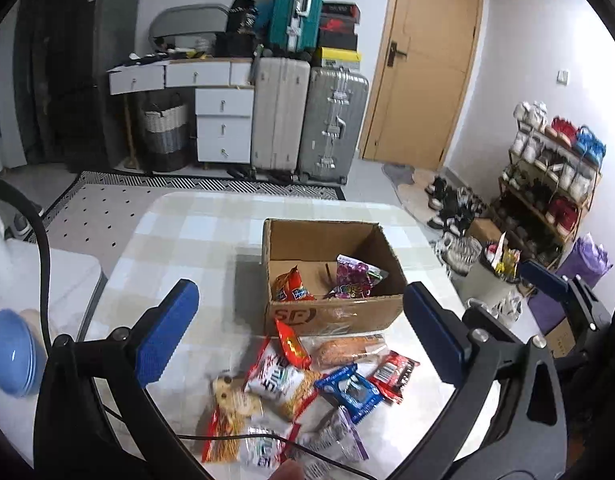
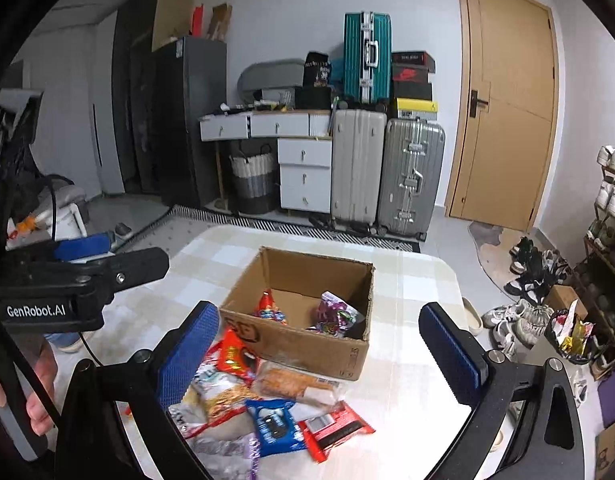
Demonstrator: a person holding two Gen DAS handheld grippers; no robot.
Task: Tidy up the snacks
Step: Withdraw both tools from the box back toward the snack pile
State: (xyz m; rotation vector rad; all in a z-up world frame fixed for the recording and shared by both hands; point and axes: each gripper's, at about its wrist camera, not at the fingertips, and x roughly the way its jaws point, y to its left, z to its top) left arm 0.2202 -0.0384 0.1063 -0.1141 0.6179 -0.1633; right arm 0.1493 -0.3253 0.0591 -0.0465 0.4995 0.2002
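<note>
An open cardboard box stands on the checked tablecloth. Inside lie an orange-red packet and a purple packet. In front of the box is a loose pile of snacks: a blue packet, a red bar, a red-orange packet, a clear orange-filled bag. My left gripper hovers open above the pile. My right gripper is open too, over the box's near wall.
The table ends close behind the box. Blue bowls sit at the left. A black cable crosses the near snacks. Suitcases, drawers and a door stand behind; shoes and a rack are on the right.
</note>
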